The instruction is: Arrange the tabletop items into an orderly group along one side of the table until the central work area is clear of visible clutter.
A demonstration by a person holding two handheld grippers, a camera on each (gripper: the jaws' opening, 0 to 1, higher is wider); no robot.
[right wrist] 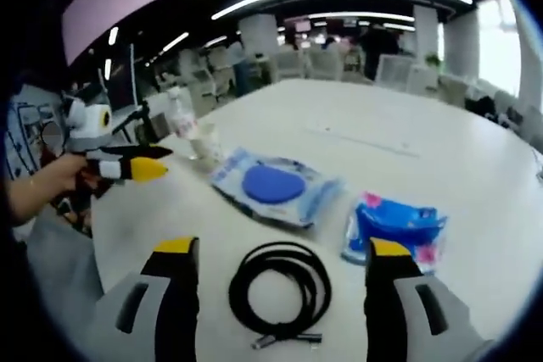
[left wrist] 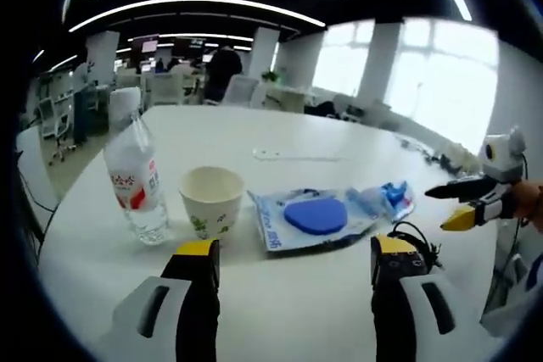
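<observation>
Nothing looks grouped yet: the items lie spread over the near part of the white bench (left wrist: pixel 280 125), so the tidying is at its start. Taking the wet-wipe pack (left wrist: pixel 318 216) as the landmark, the paper cup (left wrist: pixel 210 201) stands just beside it, with the water bottle (left wrist: pixel 134 177) just beyond the cup. On the pack's other side sits a small blue packet (right wrist: pixel 394 226), and the coiled black cable (right wrist: pixel 280 290) lies near the pack, between the right gripper's jaws. The left gripper (left wrist: pixel 293 262) and right gripper (right wrist: pixel 276 267) both hover with jaws wide apart, holding nothing.
</observation>
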